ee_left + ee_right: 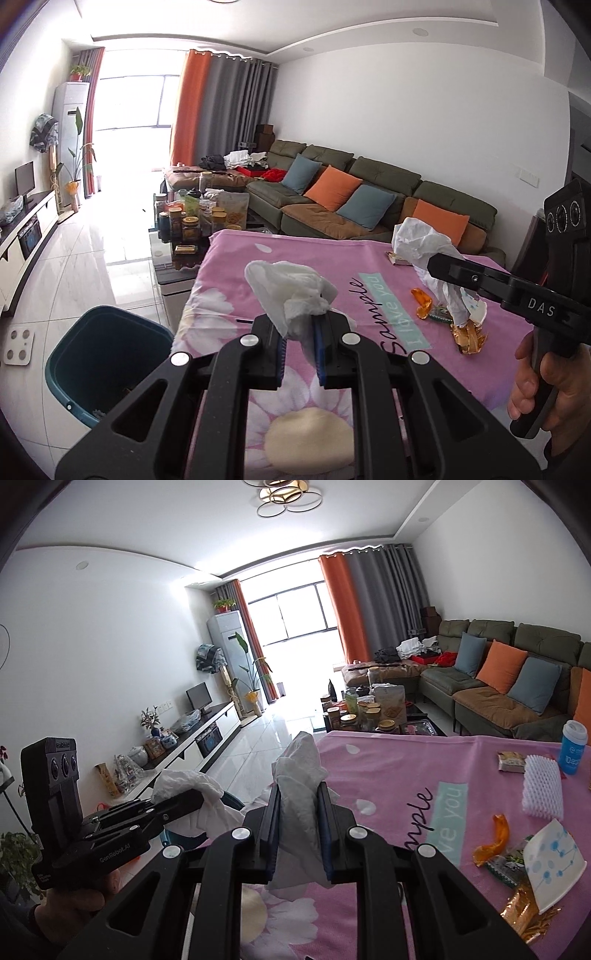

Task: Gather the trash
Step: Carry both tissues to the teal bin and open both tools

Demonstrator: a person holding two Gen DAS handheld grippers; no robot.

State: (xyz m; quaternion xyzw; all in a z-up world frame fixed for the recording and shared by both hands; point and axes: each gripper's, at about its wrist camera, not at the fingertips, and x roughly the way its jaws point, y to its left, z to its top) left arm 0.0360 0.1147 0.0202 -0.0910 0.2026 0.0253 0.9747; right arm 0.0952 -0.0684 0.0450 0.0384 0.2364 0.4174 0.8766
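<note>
My left gripper (300,325) is shut on a crumpled white tissue (291,291) above the left edge of the pink-clothed table (258,258). A dark teal bin (107,354) stands on the floor below and to its left. My right gripper (298,805) is shut on another crumpled white tissue (299,779) over the table; it also shows in the left wrist view (434,260). The left gripper shows in the right wrist view (199,801) holding its tissue (184,779) above the bin. Orange wrappers (423,301), a gold wrapper (469,338) and a white packet (554,864) lie on the cloth.
A white foam net (543,794), a snack pack (511,762) and a blue cup (572,747) sit at the table's right. A coffee table with several jars (192,221) stands beyond. A green sofa (369,192) lines the right wall and a TV cabinet (26,229) the left.
</note>
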